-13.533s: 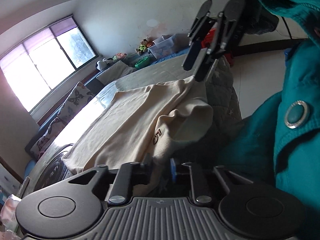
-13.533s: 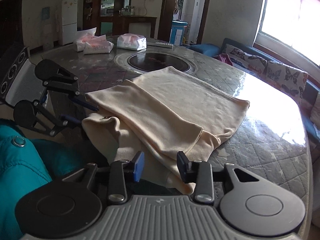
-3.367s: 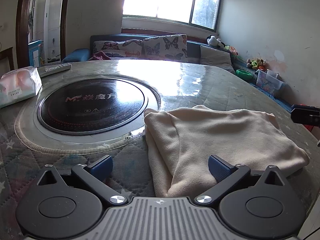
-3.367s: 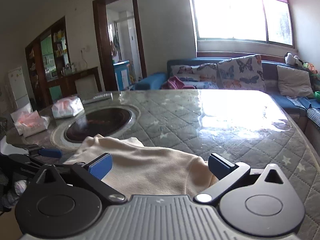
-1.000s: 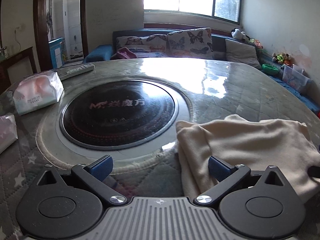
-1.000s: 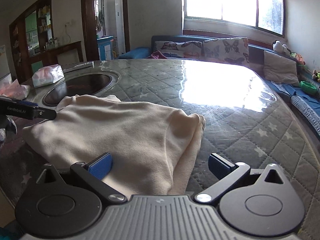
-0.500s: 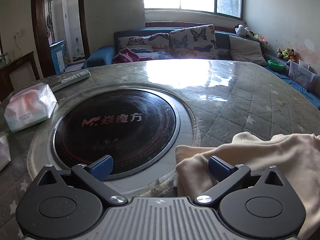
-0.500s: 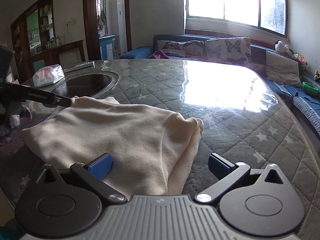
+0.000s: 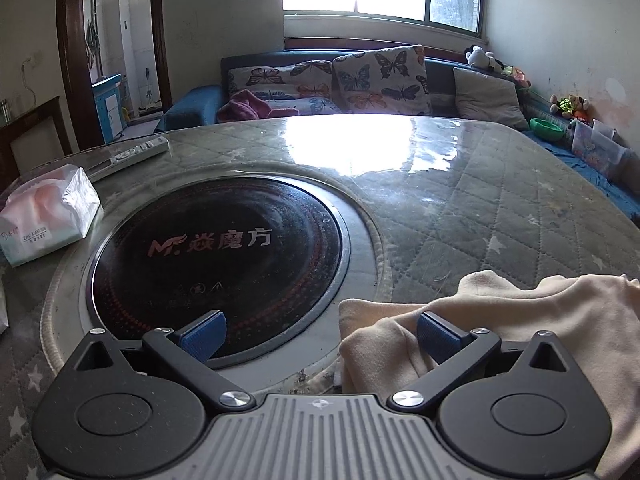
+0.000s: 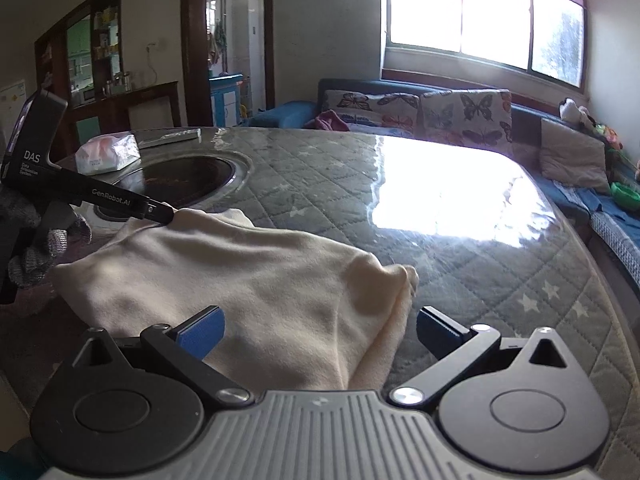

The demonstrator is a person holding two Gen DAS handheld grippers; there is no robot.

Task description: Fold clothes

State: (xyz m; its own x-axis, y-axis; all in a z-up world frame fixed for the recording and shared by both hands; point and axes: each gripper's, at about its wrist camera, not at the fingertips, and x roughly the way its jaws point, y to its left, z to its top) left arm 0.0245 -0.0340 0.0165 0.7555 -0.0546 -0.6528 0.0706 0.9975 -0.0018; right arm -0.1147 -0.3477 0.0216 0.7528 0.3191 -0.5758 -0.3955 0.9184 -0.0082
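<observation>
A folded cream garment point(image 10: 260, 280) lies on the quilted table top point(image 10: 460, 264). My right gripper point(image 10: 320, 332) is open, low over the garment's near right part, and the cloth runs between its blue pads. My left gripper point(image 9: 320, 336) is open at the garment's left edge point(image 9: 500, 320), its right pad over the cloth and its left pad over the black hob point(image 9: 216, 256). In the right wrist view, one of the left gripper's fingers point(image 10: 120, 200) reaches the garment's far left corner, held by a gloved hand point(image 10: 40, 248).
A tissue pack point(image 9: 44, 216) and a remote control point(image 9: 136, 152) lie left of the round hob set into the table. A sofa with butterfly cushions point(image 9: 376, 76) runs along the window wall behind the table. Sunlight glares off the far table top point(image 10: 440, 184).
The left gripper has come a little closer to the garment's left corner, which now sits further in between its fingers. The right gripper has hardly moved. Both stay open.
</observation>
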